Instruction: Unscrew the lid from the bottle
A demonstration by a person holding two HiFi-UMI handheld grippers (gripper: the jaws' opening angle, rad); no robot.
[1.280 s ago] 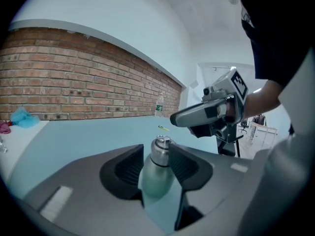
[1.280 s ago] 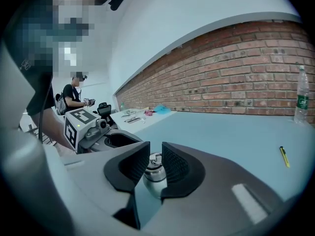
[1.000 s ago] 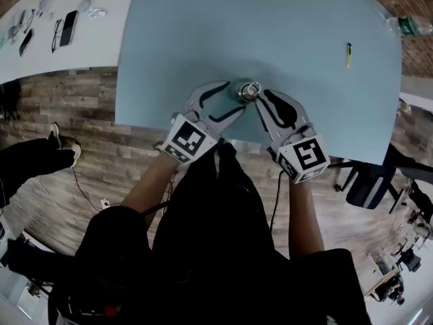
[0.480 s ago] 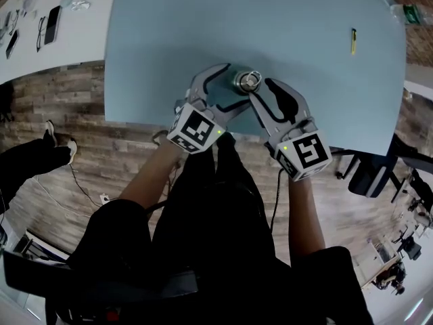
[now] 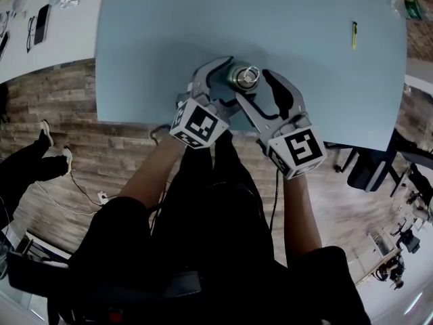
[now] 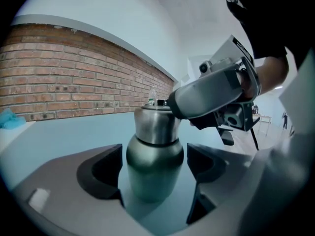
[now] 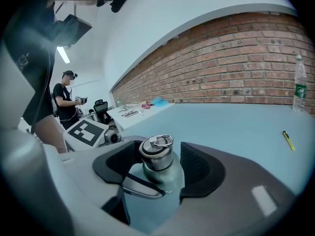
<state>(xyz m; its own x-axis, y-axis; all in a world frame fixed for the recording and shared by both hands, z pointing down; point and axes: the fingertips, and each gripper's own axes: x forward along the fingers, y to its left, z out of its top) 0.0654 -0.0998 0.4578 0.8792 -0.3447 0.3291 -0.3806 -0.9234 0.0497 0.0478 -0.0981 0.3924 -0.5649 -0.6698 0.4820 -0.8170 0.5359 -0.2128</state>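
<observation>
A steel bottle [image 5: 243,78] with a ring-topped lid [image 7: 157,153] stands upright near the front edge of the light blue table [image 5: 169,32]. My left gripper [image 5: 235,82] reaches in from the left at the level of the bottle's body [image 6: 154,167]. Its jaws have just been opening and stand apart from the body on both sides. My right gripper [image 5: 255,87] comes in from the right at lid height. Its jaws have just been opening too, and a gap shows on each side of the lid. One left finger [image 7: 141,186] crosses in front of the body.
A yellow pen [image 5: 354,34] lies at the table's far right, and a plastic water bottle [image 7: 299,85] stands beyond it by the brick wall. A white table [image 5: 40,22] with small items is at the left. A person [image 7: 66,100] stands in the background.
Both grippers' jaws have spread wider around the bottle; the right one has let go of the lid. The left gripper has sunk slightly beside the body.
</observation>
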